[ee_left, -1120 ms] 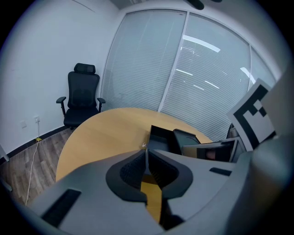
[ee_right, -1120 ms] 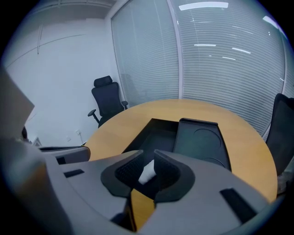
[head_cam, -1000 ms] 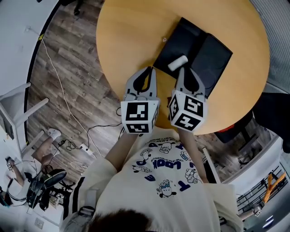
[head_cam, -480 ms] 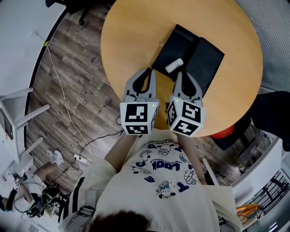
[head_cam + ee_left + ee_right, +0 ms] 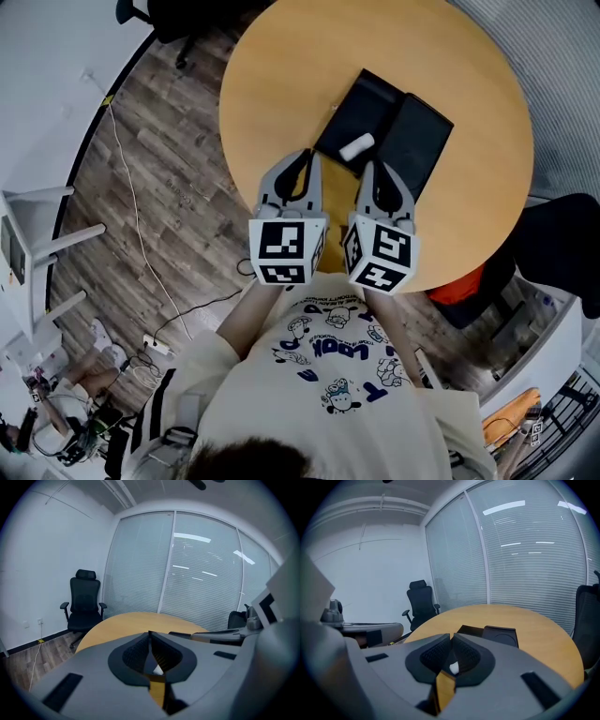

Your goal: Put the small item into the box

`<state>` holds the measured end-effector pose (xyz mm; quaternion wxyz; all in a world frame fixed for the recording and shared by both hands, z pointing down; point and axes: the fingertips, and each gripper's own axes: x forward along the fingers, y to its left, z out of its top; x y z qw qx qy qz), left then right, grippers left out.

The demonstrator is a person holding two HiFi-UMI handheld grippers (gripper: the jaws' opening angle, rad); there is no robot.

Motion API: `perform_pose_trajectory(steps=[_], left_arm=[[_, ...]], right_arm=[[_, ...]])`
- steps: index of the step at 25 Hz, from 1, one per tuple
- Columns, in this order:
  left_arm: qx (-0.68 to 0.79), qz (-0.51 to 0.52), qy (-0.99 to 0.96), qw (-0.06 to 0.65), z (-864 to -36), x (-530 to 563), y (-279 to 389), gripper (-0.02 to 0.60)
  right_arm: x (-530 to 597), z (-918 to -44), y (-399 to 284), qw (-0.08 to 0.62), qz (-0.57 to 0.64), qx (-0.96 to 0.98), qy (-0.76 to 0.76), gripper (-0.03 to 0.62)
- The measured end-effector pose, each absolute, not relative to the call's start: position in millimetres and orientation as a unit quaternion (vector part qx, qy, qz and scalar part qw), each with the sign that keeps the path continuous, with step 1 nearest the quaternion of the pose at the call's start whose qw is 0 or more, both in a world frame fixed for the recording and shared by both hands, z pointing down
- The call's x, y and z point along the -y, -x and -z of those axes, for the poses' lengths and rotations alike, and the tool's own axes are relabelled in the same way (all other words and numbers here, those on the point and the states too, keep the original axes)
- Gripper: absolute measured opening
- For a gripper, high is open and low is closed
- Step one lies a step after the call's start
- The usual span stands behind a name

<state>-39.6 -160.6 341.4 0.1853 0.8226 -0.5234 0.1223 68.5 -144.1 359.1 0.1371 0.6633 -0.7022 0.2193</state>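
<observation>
A small white cylinder [image 5: 356, 147] lies on the open black box [image 5: 370, 101], near the seam between its two halves. The box rests on a round wooden table [image 5: 281, 66]. My left gripper [image 5: 305, 155] hovers over the table's near edge, left of the box, jaws together and empty. Just short of the cylinder is my right gripper [image 5: 375, 167], also shut and holding nothing. In the right gripper view the box [image 5: 469, 631] and its lid half [image 5: 501, 636] lie beyond the shut gripper [image 5: 451, 635], and the white cylinder [image 5: 453, 668] shows below the tips. The left gripper [image 5: 150, 633] reads the same in its own view.
A black office chair [image 5: 84, 604] stands beyond the table's far left side. Glass walls with blinds [image 5: 201, 569] close the room. Cables [image 5: 131, 216] trail over the wooden floor at the left, and a dark chair with something orange [image 5: 459, 281] sits at the table's right.
Both grippers have drawn back a little toward me from the box. The white cylinder stays on the box, with a wider gap to the right gripper's tips.
</observation>
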Motion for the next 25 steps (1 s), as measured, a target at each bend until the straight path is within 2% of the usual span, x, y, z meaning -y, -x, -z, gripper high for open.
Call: perform_pose_trajectory(steps=[13,20,25], left_arm=[[0.536,-0.105,-0.819,0.175,-315.1,219.3,51.1,0.031],[0.53,-0.095,-0.829,0.152,-313.2,147.6,37.7,0.031],[0.538,-0.094,-0.822,0.161,-310.4,197.7,49.7,0.031]], right_arm=[[204.5,-334.4,-55.8,0.128,-0.203,0.718,-0.654,0.041],[132.0,-333.3,-66.7,0.107,-0.187,0.718,-0.662,0.041],[184.8,-330.1,-54.4,0.113,-0.189,0.724,-0.654,0.041]])
